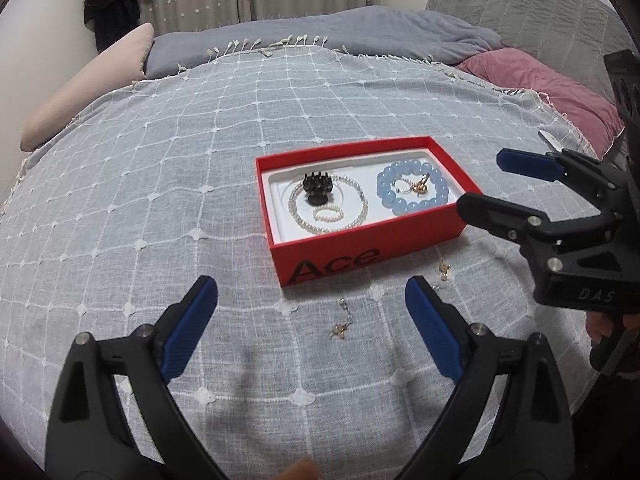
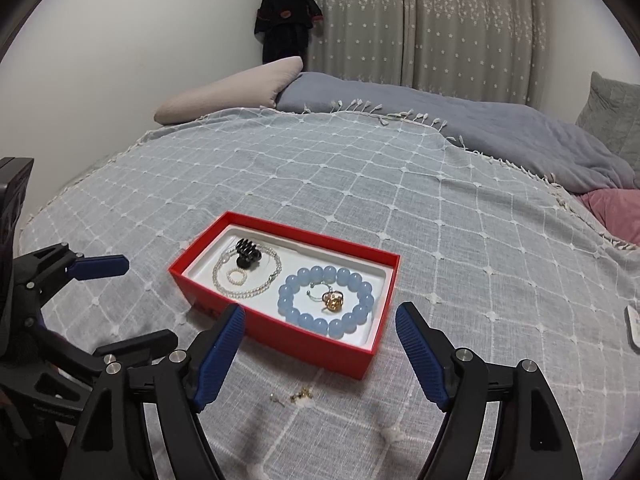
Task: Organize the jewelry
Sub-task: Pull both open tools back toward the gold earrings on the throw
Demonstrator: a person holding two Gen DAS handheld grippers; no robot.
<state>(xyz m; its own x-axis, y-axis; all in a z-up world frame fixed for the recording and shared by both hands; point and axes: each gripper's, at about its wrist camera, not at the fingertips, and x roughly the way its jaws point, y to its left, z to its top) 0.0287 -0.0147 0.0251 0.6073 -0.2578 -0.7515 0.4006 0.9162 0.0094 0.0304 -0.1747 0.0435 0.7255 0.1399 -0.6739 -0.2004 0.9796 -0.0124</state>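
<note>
A red box (image 1: 360,254) (image 2: 304,338) with a white insert lies on the checked bedspread. It holds a black hair claw (image 1: 317,189), a pearl necklace (image 1: 362,204), a small pearl ring (image 1: 328,213), a blue bead bracelet (image 1: 400,206) (image 2: 296,316) and a gold ring (image 1: 420,187) (image 2: 333,302). Two small gold earrings (image 1: 342,322) (image 1: 444,270) (image 2: 300,394) lie loose in front of the box. My left gripper (image 1: 311,292) (image 2: 150,300) hangs open above the nearer earring, touching nothing. My right gripper (image 1: 480,180) (image 2: 320,312) is open beside the box's right end, holding nothing.
A beige pillow (image 1: 80,92), a grey-blue quilt (image 1: 320,28) and a pink pillow (image 1: 552,88) lie at the far side of the bed. A white object (image 2: 632,326) sits at the right edge. Curtains and a dark hanging garment (image 2: 286,20) stand behind.
</note>
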